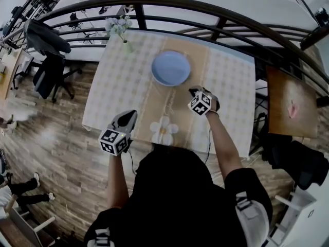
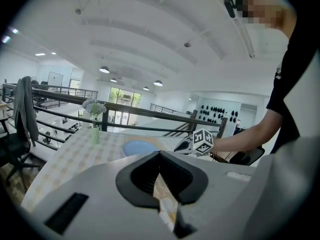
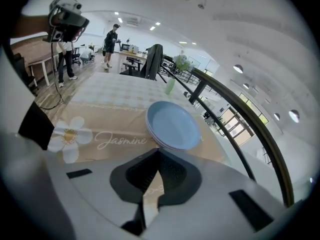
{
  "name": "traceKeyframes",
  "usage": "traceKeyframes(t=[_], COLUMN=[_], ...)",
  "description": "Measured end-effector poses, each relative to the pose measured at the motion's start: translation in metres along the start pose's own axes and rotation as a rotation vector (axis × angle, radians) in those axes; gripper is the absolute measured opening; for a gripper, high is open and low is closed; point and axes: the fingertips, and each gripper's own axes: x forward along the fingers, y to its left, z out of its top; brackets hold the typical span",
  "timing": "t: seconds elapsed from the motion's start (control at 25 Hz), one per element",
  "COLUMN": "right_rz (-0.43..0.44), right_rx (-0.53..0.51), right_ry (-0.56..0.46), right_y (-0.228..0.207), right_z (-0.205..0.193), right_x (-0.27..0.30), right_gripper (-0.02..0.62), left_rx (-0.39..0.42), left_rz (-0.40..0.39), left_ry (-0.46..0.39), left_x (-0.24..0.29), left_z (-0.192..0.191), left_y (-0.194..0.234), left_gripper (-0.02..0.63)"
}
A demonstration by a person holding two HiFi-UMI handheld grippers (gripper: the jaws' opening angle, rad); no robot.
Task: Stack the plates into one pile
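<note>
Your left hand-held gripper [image 1: 131, 114] is hovering at the near edge of the tabletop [image 1: 110, 81], at 7 o'clock from the plate pile [image 1: 170, 68]. Its jaws are sitting together with nothing clamped, and only a sliver of the tan runner [image 1: 154, 99] is showing through the slit.

Your right hand-held gripper [image 1: 195, 91] is sitting at 5 o'clock from the pile, near its rim but apart from it. Its jaws are also sitting together, holding nothing. I can't tell if either one is touching the cloth.

The pile of blue plates is resting on the runner mid-tabletop, at 12 o'clock from the flower print [image 1: 164, 130]. In the right gripper view at least two rims are showing, one on top of the other, and the stack is looking squared up.

A vase [image 1: 123, 35] of flowers is standing at 10 o'clock from the pile, by the far edge. A railing [image 1: 205, 10] is curving past just beyond it.
</note>
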Motion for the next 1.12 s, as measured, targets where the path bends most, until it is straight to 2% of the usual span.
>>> traceKeyframes(t=[0.28, 0.64, 1.12], right_rz=[0.004, 0.022, 0.060], right_rx=[0.066, 0.086, 0.111], right_ry=[-0.122, -0.194, -0.265], right_y=[-0.005, 0.002, 0.025], right_z=[-0.007, -0.022, -0.056], right_x=[-0.041, -0.085, -0.112], right_gripper=[-0.003, -0.003, -0.003], left_rx=[0.011, -0.003, -0.010], left_rz=[0.020, 0.058, 0.085], left_ry=[0.004, 0.018, 0.021], left_x=[0.005, 0.002, 0.005], left_z=[-0.003, -0.014, -0.033], left_y=[-0.030, -0.066, -0.113], left_gripper=[0.002, 0.002, 0.002])
